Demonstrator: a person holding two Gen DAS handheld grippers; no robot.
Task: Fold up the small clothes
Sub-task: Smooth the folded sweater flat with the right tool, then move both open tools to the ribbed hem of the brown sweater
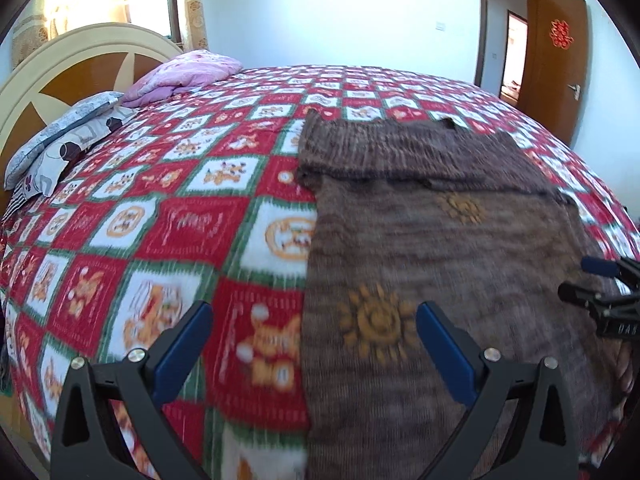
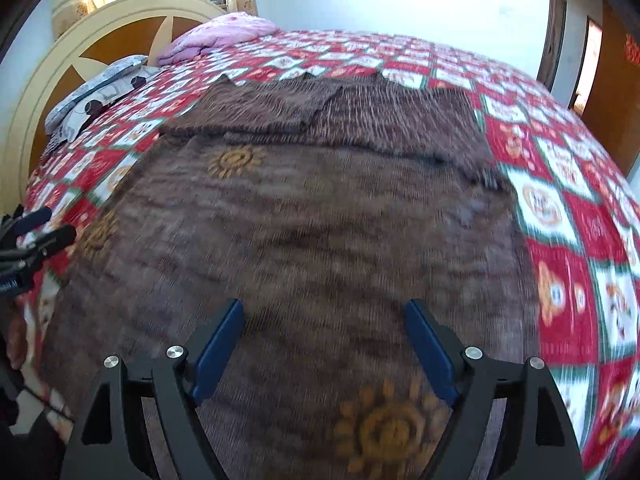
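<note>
While both grippers' fingers (image 1: pixel 182 354) gape empty: brown sweater (image 1: pixel 440 248) flat; long axis toward far wall (image 1: pixel 340 12).

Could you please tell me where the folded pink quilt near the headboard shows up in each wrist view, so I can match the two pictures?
Left wrist view: the pink quilt lies upper left, at the bed's far edge.
Right wrist view: the pink quilt sits upper left of centre, just above the brown sweater.
Shared landmark: the cream headboard, left of the quilt in both.
</note>
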